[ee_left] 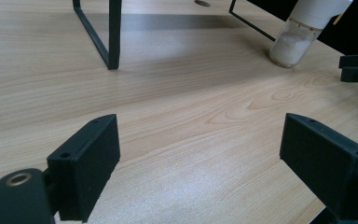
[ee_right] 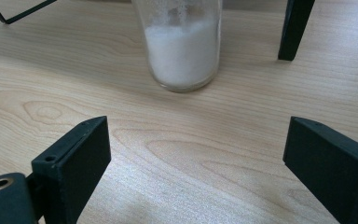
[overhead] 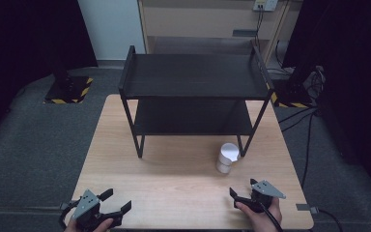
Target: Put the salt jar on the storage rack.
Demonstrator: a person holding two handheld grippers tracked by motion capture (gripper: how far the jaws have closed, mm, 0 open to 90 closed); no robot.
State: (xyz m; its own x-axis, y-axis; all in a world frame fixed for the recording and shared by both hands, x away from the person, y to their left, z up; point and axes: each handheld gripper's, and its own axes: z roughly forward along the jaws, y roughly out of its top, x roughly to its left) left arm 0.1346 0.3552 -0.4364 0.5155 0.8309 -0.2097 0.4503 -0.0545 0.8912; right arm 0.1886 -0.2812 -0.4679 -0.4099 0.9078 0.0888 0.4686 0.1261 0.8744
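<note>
Both tongs are resting wide open and empty at the near edge of the table (overhead: 174,188). The jar (ee_right: 182,46) is standing just ahead of the right tongs (overhead: 245,195); I judge it should advance level, jaws straddling the glass. The left tongs (overhead: 117,203) is lying well apart. Beyond, a black rack (overhead: 193,77) is standing; past it, grey carpet.

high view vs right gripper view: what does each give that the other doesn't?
High view alone: the whole black two-tier rack, the jar's white lid, the left gripper open at the table's near edge, and the floor around the table.

Right gripper view alone: the white powder inside the glass jar, seen close up, straight ahead between its own open jaws.

Both: the jar standing on the wooden table near a rack leg, untouched by the right gripper.
</note>
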